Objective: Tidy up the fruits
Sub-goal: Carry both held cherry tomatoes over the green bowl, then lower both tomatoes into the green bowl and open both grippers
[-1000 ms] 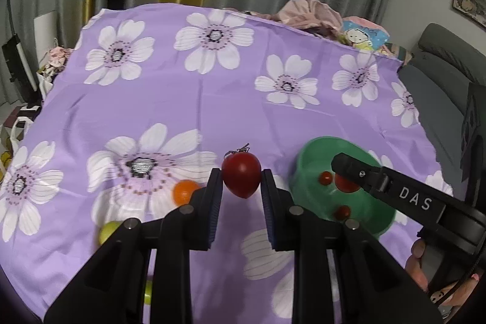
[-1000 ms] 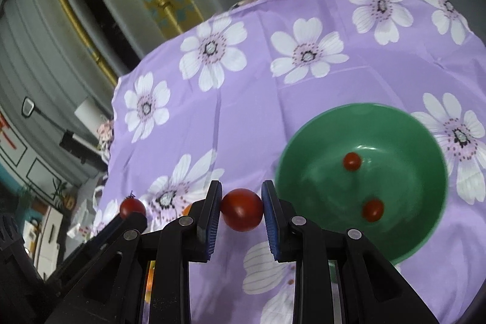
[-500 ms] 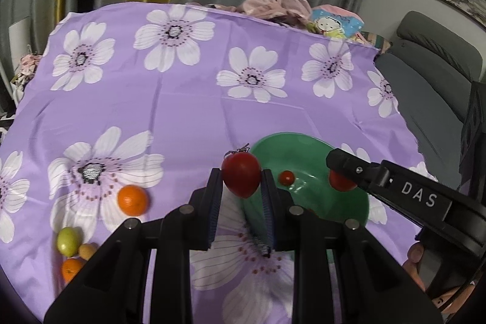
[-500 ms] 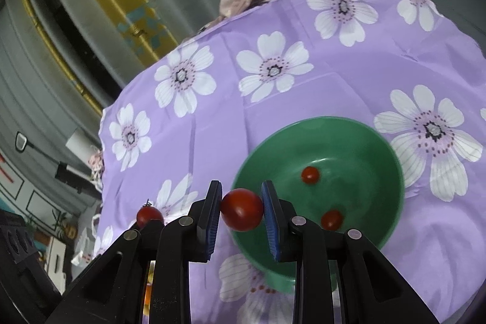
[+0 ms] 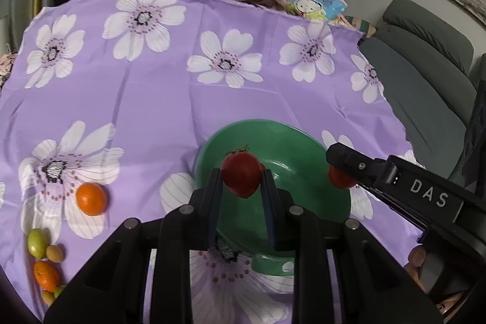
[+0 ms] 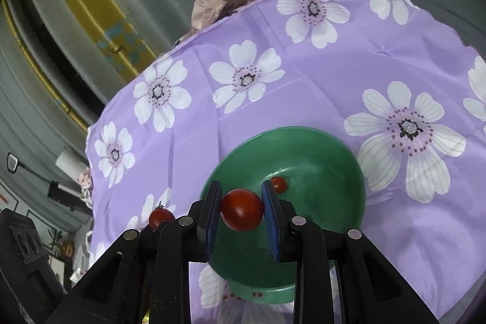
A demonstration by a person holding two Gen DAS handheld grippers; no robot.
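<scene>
My left gripper (image 5: 241, 182) is shut on a red tomato (image 5: 241, 178) with a dry stem and holds it over the near part of the green bowl (image 5: 303, 138). My right gripper (image 6: 241, 208) is shut on a round red tomato (image 6: 241, 213), also over the green bowl (image 6: 334, 172). A small red tomato (image 6: 278, 183) lies inside the bowl. The right gripper's tomato (image 5: 339, 178) shows in the left wrist view, and the left gripper's tomato (image 6: 161, 217) shows in the right wrist view.
The bowl stands on a purple flowered cloth (image 5: 145, 99). An orange (image 5: 91, 199) lies left of the bowl. A green fruit (image 5: 37, 239), a small tan fruit (image 5: 54, 253) and another orange (image 5: 46, 274) lie at the cloth's near left edge. A grey sofa (image 5: 425, 75) stands to the right.
Both grippers have moved with their tomatoes to above the green bowl. The bowl now sits right under the fingers in both views. Both grips are unchanged.
</scene>
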